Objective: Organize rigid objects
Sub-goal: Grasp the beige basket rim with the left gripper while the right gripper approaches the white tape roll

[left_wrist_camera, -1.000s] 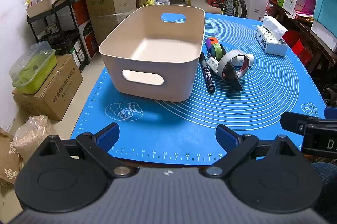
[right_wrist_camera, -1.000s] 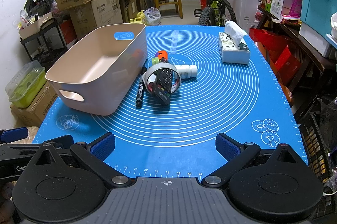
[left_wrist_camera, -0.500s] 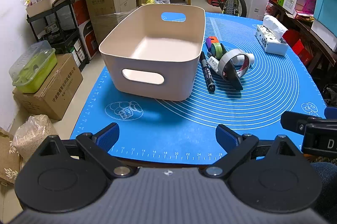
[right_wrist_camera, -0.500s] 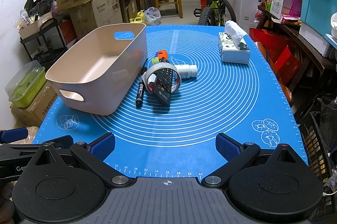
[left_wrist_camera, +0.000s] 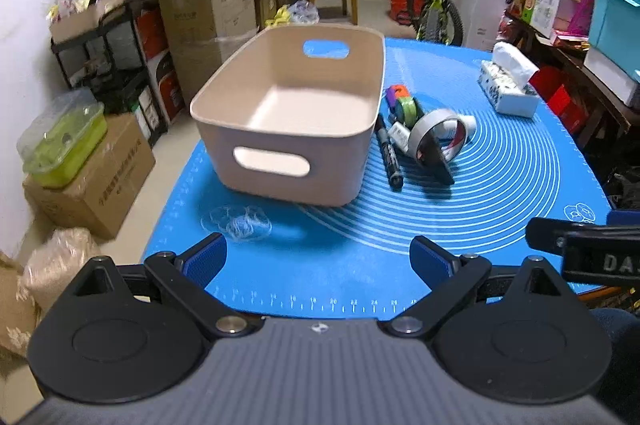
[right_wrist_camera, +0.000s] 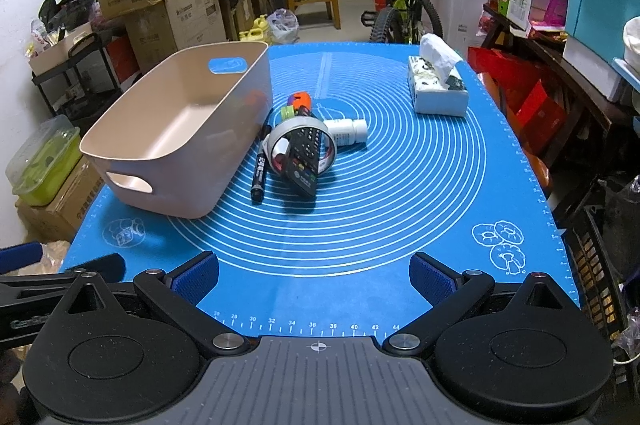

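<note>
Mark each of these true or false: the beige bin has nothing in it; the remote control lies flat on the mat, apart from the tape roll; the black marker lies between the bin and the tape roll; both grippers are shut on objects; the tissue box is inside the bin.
1. The beige bin has nothing in it. True.
2. The remote control lies flat, apart from the tape roll. False: it is propped through the roll.
3. The black marker lies between bin and tape roll. True.
4. Both grippers are shut on objects. False: the left gripper and right gripper are open and hold nothing.
5. The tissue box is in the bin. False: it stands on the blue mat, far right.
</note>
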The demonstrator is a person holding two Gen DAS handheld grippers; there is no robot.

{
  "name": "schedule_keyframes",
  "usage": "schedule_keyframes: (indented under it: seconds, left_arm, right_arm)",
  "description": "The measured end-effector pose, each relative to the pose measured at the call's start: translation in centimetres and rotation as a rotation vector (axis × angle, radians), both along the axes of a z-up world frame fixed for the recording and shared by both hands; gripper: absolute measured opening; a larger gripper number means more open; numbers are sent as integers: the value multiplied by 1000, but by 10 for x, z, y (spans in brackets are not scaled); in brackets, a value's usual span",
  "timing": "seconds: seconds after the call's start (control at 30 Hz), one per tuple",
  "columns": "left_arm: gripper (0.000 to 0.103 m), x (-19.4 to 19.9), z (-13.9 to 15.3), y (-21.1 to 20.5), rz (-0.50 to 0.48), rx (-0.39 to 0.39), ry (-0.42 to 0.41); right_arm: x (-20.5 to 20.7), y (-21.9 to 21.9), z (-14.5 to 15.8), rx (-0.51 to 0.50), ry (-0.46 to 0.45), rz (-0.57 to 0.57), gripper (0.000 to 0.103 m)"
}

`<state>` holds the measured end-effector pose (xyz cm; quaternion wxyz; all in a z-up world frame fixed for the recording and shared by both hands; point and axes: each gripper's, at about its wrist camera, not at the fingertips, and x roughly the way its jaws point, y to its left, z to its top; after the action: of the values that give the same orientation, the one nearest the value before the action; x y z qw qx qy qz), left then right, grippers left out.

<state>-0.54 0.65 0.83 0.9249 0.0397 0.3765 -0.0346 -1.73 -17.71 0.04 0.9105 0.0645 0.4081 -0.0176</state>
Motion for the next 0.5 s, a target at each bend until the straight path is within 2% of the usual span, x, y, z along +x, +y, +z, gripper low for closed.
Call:
schedule_keyframes:
  seconds: [0.07, 0.2, 0.37, 0.5]
  left_arm:
    - [97, 0, 4, -2, -17, 18, -14]
    - [97, 5, 14, 1, -32, -5, -11]
    - [97, 20, 28, 6, 9, 23, -24]
    - [97, 32, 46, 14, 33, 7, -37]
  right_arm:
    - [3, -1, 2, 3, 3, 5, 101]
    - [7, -2, 11, 9, -20, 6, 101]
    - [19, -5, 31, 45, -66, -2, 101]
    - [30, -7, 47, 51, -102, 2, 101]
